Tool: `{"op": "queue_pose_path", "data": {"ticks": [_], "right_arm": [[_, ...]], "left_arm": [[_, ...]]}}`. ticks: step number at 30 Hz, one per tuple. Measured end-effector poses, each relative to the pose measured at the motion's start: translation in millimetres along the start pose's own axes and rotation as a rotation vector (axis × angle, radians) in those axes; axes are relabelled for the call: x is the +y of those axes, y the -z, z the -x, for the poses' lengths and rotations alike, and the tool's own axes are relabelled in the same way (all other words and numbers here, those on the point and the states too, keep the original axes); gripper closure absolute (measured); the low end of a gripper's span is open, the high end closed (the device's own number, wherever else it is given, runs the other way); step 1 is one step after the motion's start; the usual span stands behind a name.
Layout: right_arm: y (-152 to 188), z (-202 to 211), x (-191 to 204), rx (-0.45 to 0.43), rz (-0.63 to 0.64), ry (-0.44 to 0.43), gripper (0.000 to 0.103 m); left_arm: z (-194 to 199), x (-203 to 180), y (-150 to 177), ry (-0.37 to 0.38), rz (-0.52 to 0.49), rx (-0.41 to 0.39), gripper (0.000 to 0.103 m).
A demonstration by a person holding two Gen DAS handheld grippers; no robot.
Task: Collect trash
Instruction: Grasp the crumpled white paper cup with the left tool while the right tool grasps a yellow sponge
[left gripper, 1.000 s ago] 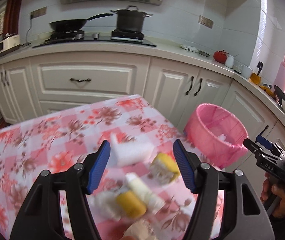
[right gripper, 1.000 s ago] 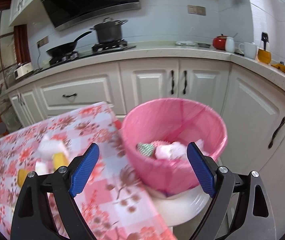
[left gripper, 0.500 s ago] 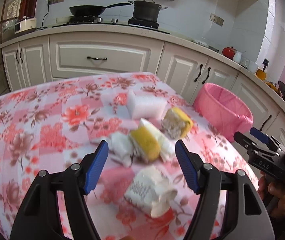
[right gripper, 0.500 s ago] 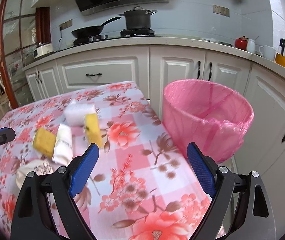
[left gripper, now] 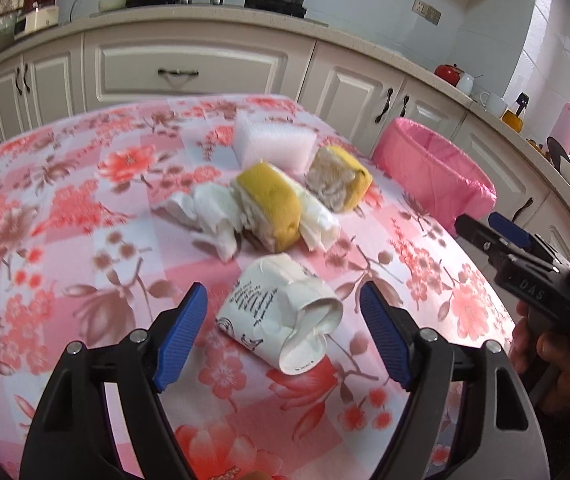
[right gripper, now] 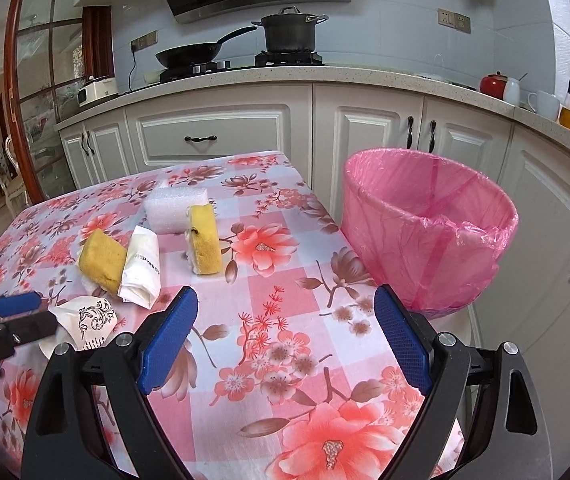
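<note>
Left claw [left gripper: 283, 318]: fingers spread wide, gripping nothing, poised low over the bench [left gripper: 65, 216] with its floral pink cloth. A crushed paper cup [left gripper: 281, 316] lies on its side between the two blue pads, touching neither.

Taking the crushed paper cup as reference: just beyond it lies a yellow sponge [left gripper: 271, 204], with crumpled white tissue [left gripper: 209, 212] touching its left side and a folded white packet [left gripper: 317, 220] against its right. Further beyond and to the right stands a second yellow sponge [left gripper: 339, 186] with a worn grey face. Behind both lies a white foam block [left gripper: 275, 144], touching or nearly touching the second sponge.

Pink-lined bin [right gripper: 429, 232]: stands off the bench's far right edge, well apart from the cup, in front of the white cabinets [right gripper: 381, 136].

Right claw [right gripper: 285, 338]: fingers spread wide, empty, held above the bare cloth to the right of the cup, between the trash pile and the bin.
</note>
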State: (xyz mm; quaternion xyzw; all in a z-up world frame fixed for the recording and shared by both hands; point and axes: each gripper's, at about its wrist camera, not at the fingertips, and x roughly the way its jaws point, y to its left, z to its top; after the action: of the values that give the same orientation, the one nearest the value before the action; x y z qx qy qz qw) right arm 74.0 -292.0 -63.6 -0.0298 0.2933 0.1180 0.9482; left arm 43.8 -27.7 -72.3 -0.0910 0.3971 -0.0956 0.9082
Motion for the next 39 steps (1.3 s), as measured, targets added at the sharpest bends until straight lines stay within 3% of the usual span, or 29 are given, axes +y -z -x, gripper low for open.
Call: {"op": "queue_pose_path", "data": {"ticks": [8,16,28,39], "right_arm": [[-7.7,-6.2,9.2,-0.001,0.018,-0.017,0.019],[-24.7,-29.8,26.8,0.015,0.047,-0.043,0.019],[-53.8,-86.6,50.1,0.100,0.069,-0.070,0.020],[-55.6,-114.3,59.0,0.159,0.085,-0.084,0.032]], "left_arm": [[-22.8,6.3,-0.3,0.016,0.007,0.055,0.030],[-21.5,12.0,-2.3,0.024,0.017,0.056,0.031],[-1.0,27.2,-5.8,-0.031,0.042,0.007,0.031],[12.9,57.1,-34.6,-0.117,0.066,-0.055,0.031]]}}
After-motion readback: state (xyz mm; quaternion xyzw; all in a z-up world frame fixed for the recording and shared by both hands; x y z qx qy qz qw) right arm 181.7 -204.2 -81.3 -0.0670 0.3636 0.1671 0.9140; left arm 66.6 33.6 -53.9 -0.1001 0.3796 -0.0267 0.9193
